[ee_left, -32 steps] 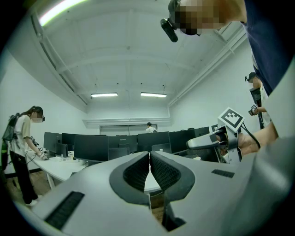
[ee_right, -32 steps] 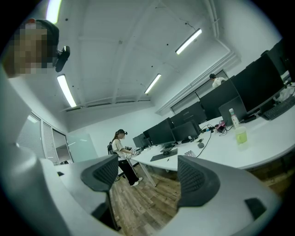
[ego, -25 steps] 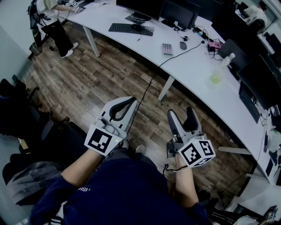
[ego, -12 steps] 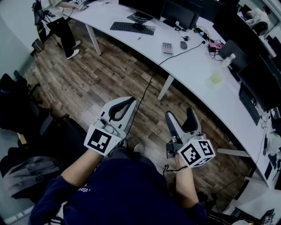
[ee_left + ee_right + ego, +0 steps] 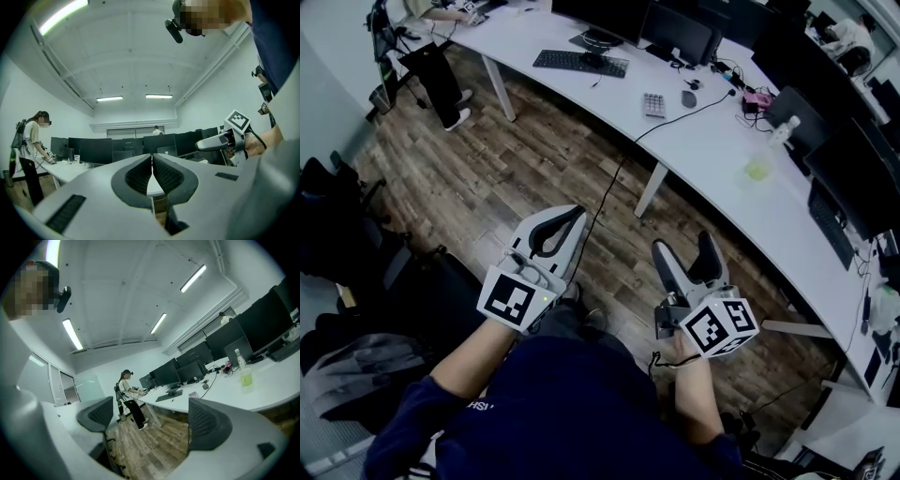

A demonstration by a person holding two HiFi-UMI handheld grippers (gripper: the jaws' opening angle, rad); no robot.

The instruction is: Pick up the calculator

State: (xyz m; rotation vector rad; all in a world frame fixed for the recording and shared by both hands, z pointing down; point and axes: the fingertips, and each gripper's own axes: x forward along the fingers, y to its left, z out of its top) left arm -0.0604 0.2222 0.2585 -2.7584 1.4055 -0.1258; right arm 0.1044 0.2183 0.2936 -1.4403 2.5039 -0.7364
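The calculator (image 5: 653,104), small and grey with pale keys, lies on the long white curved desk (image 5: 712,141), far ahead of both grippers. It also shows small in the right gripper view (image 5: 193,394), beside a mouse. My left gripper (image 5: 577,216) hangs over the wooden floor, held level, with its jaws pressed together and nothing in them (image 5: 152,157). My right gripper (image 5: 684,244) hangs beside it, its jaws wide apart and still opening; only floor and the desk show between them (image 5: 152,416).
On the desk are a keyboard (image 5: 580,62), a mouse (image 5: 691,97), monitors (image 5: 680,33), a bottle (image 5: 780,128) and a green cup (image 5: 759,167). A black cable (image 5: 619,178) hangs to the floor by a desk leg (image 5: 652,190). A person (image 5: 431,66) stands at the far left end.
The right gripper's jaws have spread a little wider. Both hands have stayed where they were, and the left jaws have stayed together.
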